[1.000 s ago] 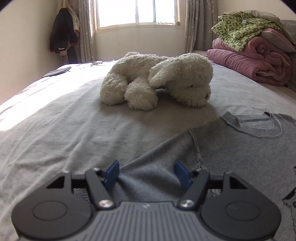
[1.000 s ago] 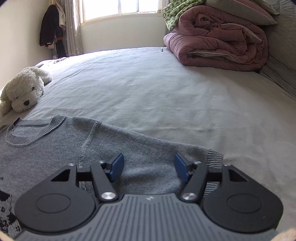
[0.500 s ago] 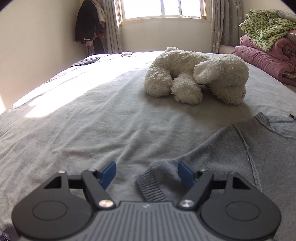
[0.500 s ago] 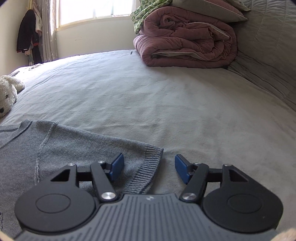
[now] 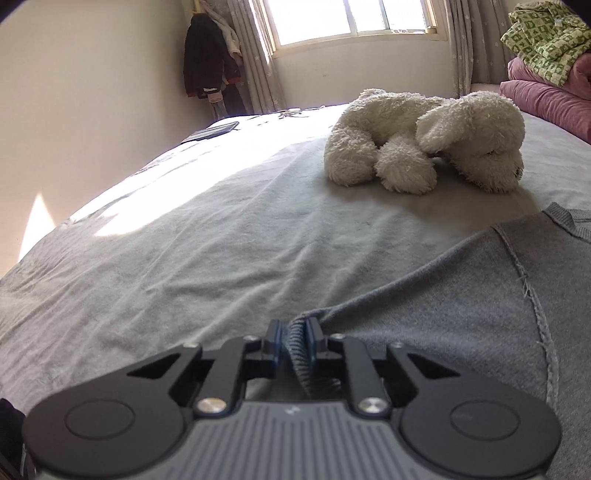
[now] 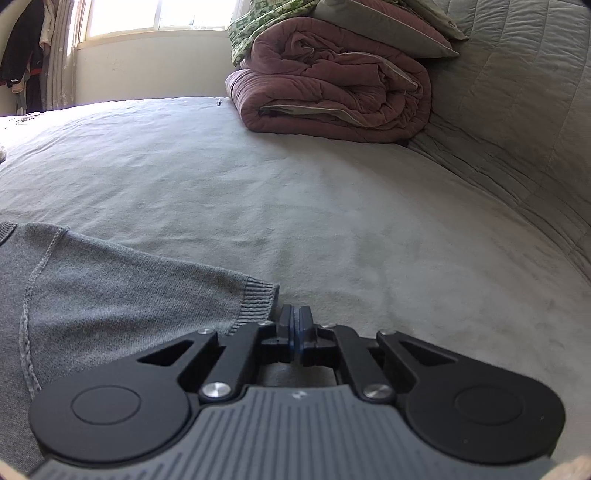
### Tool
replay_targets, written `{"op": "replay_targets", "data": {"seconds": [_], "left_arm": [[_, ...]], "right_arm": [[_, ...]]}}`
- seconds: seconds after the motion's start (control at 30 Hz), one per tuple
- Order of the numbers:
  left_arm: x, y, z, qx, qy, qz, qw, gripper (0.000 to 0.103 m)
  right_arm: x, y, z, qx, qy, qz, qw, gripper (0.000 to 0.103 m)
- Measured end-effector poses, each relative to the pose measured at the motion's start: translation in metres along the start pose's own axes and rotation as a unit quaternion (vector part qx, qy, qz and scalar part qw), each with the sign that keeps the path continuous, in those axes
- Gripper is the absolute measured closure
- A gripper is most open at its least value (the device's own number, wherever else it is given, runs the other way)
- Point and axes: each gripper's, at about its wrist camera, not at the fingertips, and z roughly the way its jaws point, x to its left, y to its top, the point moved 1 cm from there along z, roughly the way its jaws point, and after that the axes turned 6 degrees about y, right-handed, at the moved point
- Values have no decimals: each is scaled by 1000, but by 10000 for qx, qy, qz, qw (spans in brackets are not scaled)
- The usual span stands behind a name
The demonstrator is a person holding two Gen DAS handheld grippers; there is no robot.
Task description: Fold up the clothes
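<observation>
sweater (image 5: 461, 306) on bed (image 5: 221, 240), plush dog (image 5: 424, 140) behind

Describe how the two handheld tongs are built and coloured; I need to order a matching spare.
Both look identical. The left tongs and right tongs have blue pads on black angular linkage arms with silver pivot screws. Two round black housings, each with an embossed circle, flank a grey ribbed centre plate carrying a tiny light mark. No cables or sleeves are visible.

Sunlight from the window (image 5: 351, 16) falls across the grey bed (image 5: 184, 229) beside a cream wall (image 5: 92, 92).
</observation>
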Motion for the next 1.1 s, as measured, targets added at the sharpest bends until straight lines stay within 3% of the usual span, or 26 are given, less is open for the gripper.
{"op": "replay_targets", "data": {"seconds": [0.03, 0.07, 0.1, 0.17, 0.3, 0.37, 0.47, 0.6, 0.67, 0.9, 1.1], "left_arm": [[-1, 0, -1, 4, -41, -17, 10000, 62], [-3, 0, -2, 8, -83, -34, 10000, 58], [-4, -1, -3, 12, -124, -52, 9999, 58], [-7, -1, -5, 21, -207, -86, 9997, 57], [-13, -2, -9, 37, -372, -155, 9992, 53], [-18, -9, -8, 125, -392, -67, 9991, 53], [-22, -29, -8, -145, 82, 584, 9982, 49], [-5, -21, -17, -1, 748, 424, 9963, 48], [-1, -17, -27, 26, 822, 363, 9960, 49], [-35, -25, -82, -153, -75, 265, 9995, 46], [-61, -52, -108, -169, -1064, -71, 9942, 42]], "right_arm": [[-1, 1, -5, -60, 86, 16, 9999, 85], [-3, 2, -10, -116, 167, 33, 9998, 81], [-2, 4, -14, -163, 241, 48, 9996, 69], [1, 7, -22, -253, 457, 66, 9986, 58], [16, 10, -28, -194, 1010, 6, 9947, 58], [22, 7, -24, -13, 1062, -98, 9943, 58], [18, -3, -16, 305, 762, -168, 9965, 58], [-3, -5, -28, 309, 78, 107, 9994, 57], [-6, -6, -43, 254, 112, 157, 9995, 57], [31, -9, -99, 56, 1200, 298, 9923, 55], [68, -30, -124, 159, 1838, 217, 9826, 48]]}}
